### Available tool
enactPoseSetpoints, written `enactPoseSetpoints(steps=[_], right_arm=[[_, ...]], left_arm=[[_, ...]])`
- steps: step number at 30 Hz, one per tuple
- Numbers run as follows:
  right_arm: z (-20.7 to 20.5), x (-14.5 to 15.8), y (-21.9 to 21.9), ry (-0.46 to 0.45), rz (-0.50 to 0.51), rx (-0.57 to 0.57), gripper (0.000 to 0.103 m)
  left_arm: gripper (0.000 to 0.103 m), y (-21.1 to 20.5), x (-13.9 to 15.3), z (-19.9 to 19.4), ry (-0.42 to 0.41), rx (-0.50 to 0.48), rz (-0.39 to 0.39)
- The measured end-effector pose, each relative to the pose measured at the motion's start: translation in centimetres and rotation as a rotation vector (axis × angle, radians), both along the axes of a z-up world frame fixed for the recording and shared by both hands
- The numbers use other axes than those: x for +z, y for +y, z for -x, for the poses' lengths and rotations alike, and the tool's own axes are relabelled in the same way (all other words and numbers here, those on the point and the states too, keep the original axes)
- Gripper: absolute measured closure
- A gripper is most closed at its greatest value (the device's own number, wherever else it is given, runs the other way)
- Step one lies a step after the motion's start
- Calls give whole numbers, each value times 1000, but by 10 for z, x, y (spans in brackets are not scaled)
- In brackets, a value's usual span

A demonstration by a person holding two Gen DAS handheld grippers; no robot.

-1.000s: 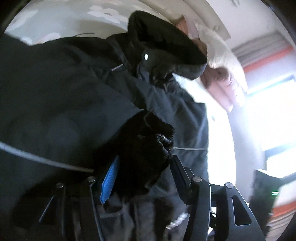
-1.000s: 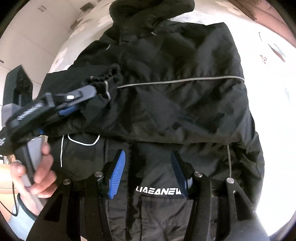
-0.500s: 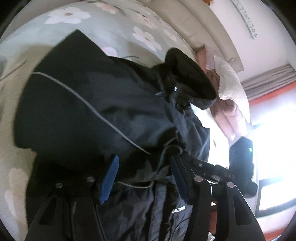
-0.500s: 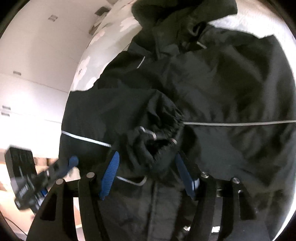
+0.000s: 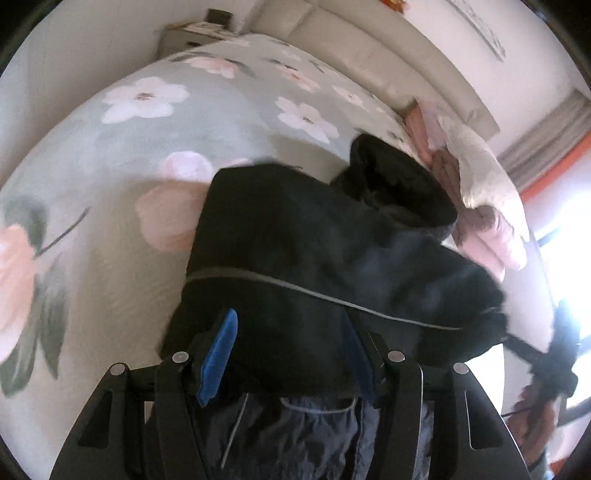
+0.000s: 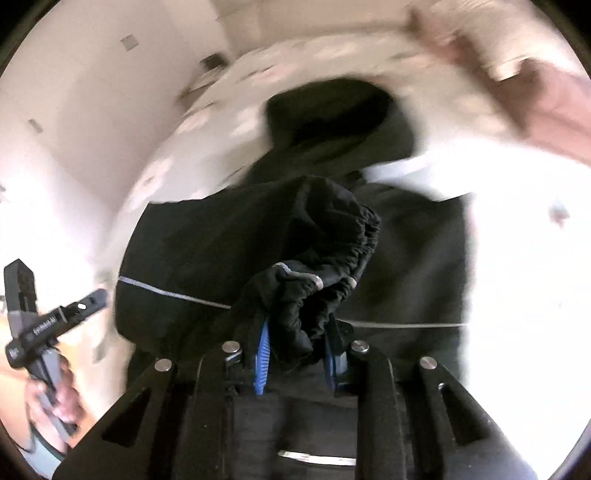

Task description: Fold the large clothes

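Note:
A black hooded jacket (image 5: 314, 251) lies on the bed, its hood (image 5: 399, 184) toward the pillows. My left gripper (image 5: 286, 350) hovers open above the jacket's near edge with nothing gripped. The right wrist view shows the left gripper (image 6: 88, 301) off the jacket's (image 6: 406, 258) left side, apart from the cloth. My right gripper (image 6: 295, 354) has its jaws closing, and the blue pads (image 6: 262, 354) press on the bunched elastic sleeve cuff (image 6: 325, 258). The cuff is raised over the jacket's body. The right gripper (image 5: 554, 354) is a dark blur in the left wrist view.
The bed has a grey floral cover (image 5: 147, 147), a pale headboard (image 5: 369, 59) and pink and white pillows (image 5: 480, 177) beyond the hood. A nightstand (image 5: 192, 33) stands at the far corner. A hand (image 6: 55, 398) holds the left gripper's handle. A bright window glares at right.
The left gripper let go of the sleeve cuff and drew back and up to the jacket's left side. The right gripper moved over the cuff, closed on it and lifted it.

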State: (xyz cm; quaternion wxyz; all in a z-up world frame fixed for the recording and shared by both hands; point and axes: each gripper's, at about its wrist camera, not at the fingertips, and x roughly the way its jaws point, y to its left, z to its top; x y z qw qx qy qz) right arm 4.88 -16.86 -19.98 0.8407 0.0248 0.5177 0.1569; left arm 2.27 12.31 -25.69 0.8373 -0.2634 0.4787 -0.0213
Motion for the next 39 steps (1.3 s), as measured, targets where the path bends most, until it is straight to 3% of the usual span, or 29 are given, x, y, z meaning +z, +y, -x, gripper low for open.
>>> enactPoseSetpoints(steps=[2, 4, 7, 10, 14, 17, 19, 21, 23, 26, 28, 30, 31, 35, 37, 39], right_arm=[[-3, -4, -26, -5, 74, -43, 76], [-11, -29, -44, 52, 105, -74, 76], [-23, -86, -61, 137, 158, -94, 76], [-30, -135, -66, 204, 121, -124, 74], [-27, -131, -70, 194, 87, -134, 73], [-21, -108, -75, 224, 94, -138, 61], [-14, -78, -73, 174, 114, -156, 51], [-6, -45, -65, 77, 118, -165, 50], [-3, -36, -57, 44, 90, -139, 50], [-17, -57, -29, 79, 127, -87, 50], [-28, -89, -19, 137, 173, -88, 51], [-38, -119, -18, 216, 205, -116, 52], [-39, -130, -20, 245, 173, -128, 52], [-50, -118, -19, 276, 130, -118, 52], [-54, -93, -26, 263, 88, -113, 52], [-66, -55, -24, 190, 51, -110, 51]], left_arm=[[43, -9, -17, -16, 37, -39, -8], [44, -24, -47, -35, 122, -87, -43], [44, -41, -75, -45, 169, -121, -147], [43, -46, -76, -46, 169, -127, -197], [43, -48, -65, -46, 177, -156, -222], [43, -46, -30, -45, 118, -158, -193], [43, -44, -8, -47, 60, -153, -173], [43, -46, 9, -55, 15, -156, -147], [43, -54, 9, -64, 8, -171, -136], [43, -65, -21, -83, 82, -187, -147], [43, -66, -45, -87, 136, -189, -145], [43, -65, -86, -92, 242, -219, -157], [43, -68, -85, -91, 232, -235, -177], [43, -78, -59, -96, 222, -299, -239], [43, -78, -31, -102, 141, -321, -207], [43, -76, 6, -124, 36, -314, -190]])
